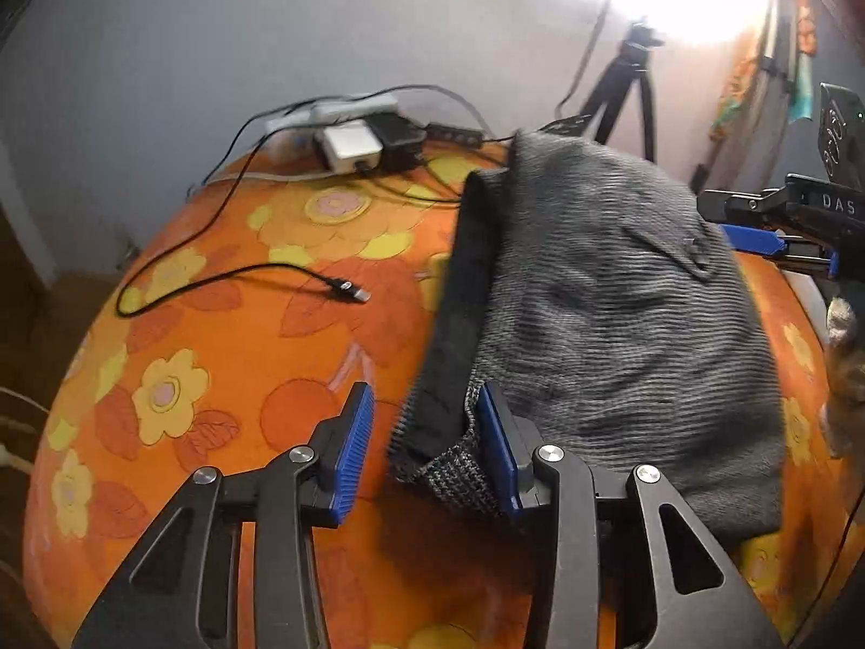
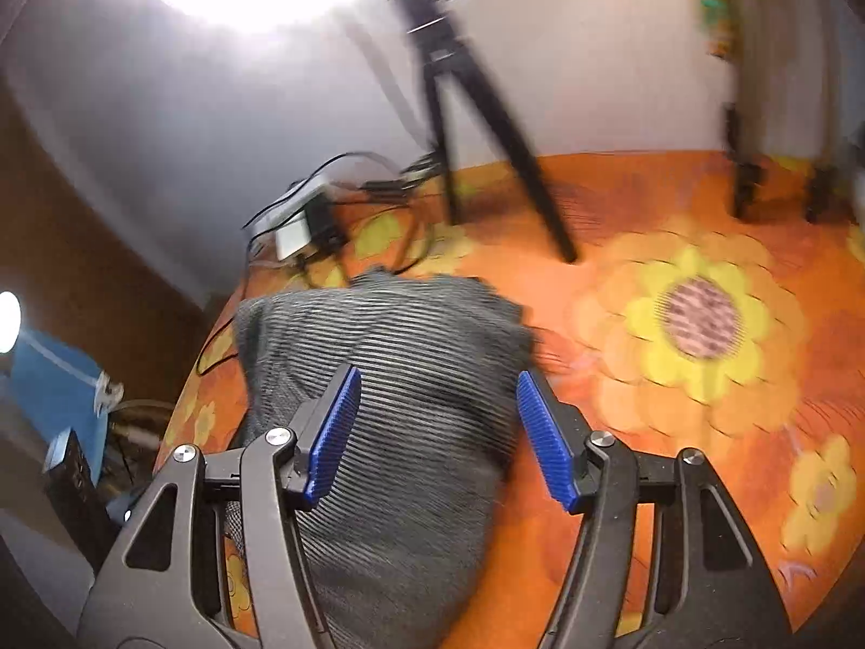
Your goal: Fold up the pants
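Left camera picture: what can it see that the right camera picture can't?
Only the left camera shows the loose black cable on the cloth, the pants' dark waistband and the right claw from the side. Only the right camera shows the big yellow flower and the blue box off the table. Both show the grey pants, the orange tablecloth, the tripod and the plugs. Both claws are open.

Bare orange floral tablecloth (image 1: 227,346) left of the grey pants (image 1: 611,297), loose black cable (image 1: 238,276) across it, chargers (image 1: 373,143) at far edge, tripod (image 2: 470,108) legs behind, open cloth right of the pants.
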Demonstrator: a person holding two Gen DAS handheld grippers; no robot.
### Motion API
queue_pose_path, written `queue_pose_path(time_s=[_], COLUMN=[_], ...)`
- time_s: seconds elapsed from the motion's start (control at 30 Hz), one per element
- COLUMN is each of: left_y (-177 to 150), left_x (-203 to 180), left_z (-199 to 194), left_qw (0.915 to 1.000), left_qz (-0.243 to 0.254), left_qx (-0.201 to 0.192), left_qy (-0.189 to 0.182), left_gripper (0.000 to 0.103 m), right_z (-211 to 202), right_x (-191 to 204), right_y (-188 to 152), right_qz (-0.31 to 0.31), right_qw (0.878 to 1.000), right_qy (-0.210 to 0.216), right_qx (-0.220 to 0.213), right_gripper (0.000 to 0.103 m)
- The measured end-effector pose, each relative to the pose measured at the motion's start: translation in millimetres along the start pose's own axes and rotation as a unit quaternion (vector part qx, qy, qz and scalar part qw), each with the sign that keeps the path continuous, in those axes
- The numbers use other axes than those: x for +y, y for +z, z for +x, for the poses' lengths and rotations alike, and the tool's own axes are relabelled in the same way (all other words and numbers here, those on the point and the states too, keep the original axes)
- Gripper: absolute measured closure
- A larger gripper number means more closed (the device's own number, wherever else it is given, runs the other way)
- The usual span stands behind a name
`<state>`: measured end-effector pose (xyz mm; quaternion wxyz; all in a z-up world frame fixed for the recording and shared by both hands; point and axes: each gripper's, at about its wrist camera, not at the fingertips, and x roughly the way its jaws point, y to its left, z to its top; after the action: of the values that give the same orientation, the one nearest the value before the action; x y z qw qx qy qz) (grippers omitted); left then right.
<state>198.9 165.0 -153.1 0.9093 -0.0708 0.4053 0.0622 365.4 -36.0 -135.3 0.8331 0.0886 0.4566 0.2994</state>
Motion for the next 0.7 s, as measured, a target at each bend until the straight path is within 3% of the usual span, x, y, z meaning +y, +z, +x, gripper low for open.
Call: queue_pose_path(time_s=[0.13, 0.27, 0.37, 0.43, 0.57, 0.7], left_y=[0, 9, 21, 24, 19, 11], left_x=[-5, -11, -19, -31, -58, -95], left_z=[-4, -25, -41, -46, -40, -37], left_qw=[0.9992, 0.9981, 0.9973, 0.9967, 0.9951, 0.9905], left_qz=[0.026, 0.027, 0.026, 0.033, 0.049, 0.083], left_qx=[-0.015, -0.046, -0.068, -0.072, -0.049, -0.031], left_qy=[0.025, 0.031, 0.006, -0.019, -0.07, -0.106], left_gripper=[0.064, 0.064, 0.064, 0.064, 0.064, 0.064], right_z=[40, 67, 55, 28, -2, -12], right_x=[13, 19, 18, 0, -46, -72], right_y=[10, 16, 18, 20, 17, 6], right_qz=[-0.031, -0.057, -0.056, -0.023, 0.052, 0.075], right_qw=[0.999, 0.995, 0.996, 0.999, 0.999, 0.997], right_qy=[-0.019, -0.073, -0.056, -0.031, -0.014, -0.02], right_qx=[0.031, 0.046, 0.043, 0.016, 0.005, 0.01], right_gripper=[0.045, 0.044, 0.043, 0.043, 0.043, 0.043])
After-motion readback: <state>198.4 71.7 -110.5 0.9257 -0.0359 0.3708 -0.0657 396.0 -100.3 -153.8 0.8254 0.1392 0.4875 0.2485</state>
